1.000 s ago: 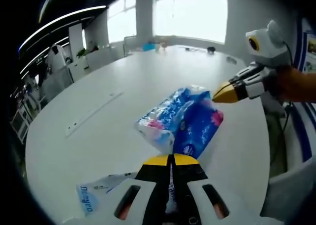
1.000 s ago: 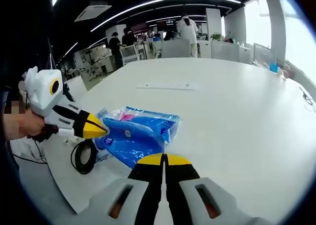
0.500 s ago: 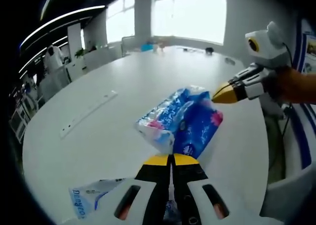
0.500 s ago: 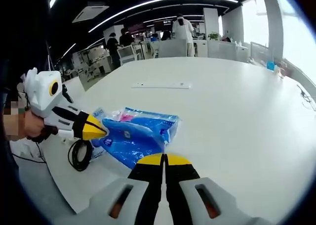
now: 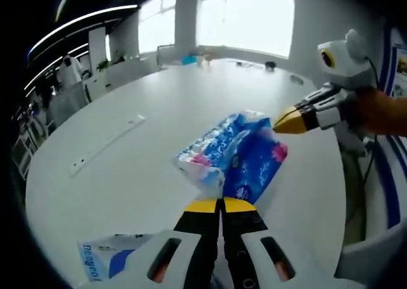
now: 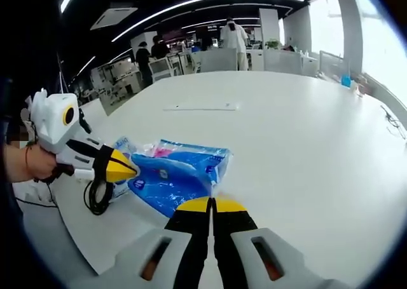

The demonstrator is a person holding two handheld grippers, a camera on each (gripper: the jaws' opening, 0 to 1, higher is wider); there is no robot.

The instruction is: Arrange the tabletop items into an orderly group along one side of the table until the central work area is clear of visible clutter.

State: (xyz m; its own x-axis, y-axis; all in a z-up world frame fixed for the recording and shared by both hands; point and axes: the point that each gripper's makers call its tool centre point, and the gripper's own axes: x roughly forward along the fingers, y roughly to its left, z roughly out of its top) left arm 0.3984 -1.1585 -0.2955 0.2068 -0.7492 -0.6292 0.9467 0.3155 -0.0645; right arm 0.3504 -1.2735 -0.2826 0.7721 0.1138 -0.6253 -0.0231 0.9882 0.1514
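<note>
A blue tissue pack (image 5: 236,157) with pink marks hangs just over the white table (image 5: 146,98), pinched at both ends. My left gripper (image 5: 221,204) is shut on its near edge. My right gripper (image 5: 284,122) comes in from the right, yellow tips shut on the far corner. In the right gripper view the same pack (image 6: 175,174) lies ahead of my right gripper (image 6: 212,204), and the left gripper (image 6: 129,168) holds its left end. A second, paler tissue packet (image 5: 102,263) lies on the table at lower left.
A coil of black cable (image 6: 95,194) lies near the table edge under the left gripper. A long flat white strip (image 5: 105,143) rests mid-table. Small items (image 5: 197,59) stand at the far edge by the windows. People (image 6: 235,38) stand among desks beyond the table.
Both grippers keep their hold on the blue pack, which stays fixed between them. The table, strip and paler packet slide down-left in the left gripper view, so hands and pack have shifted together.
</note>
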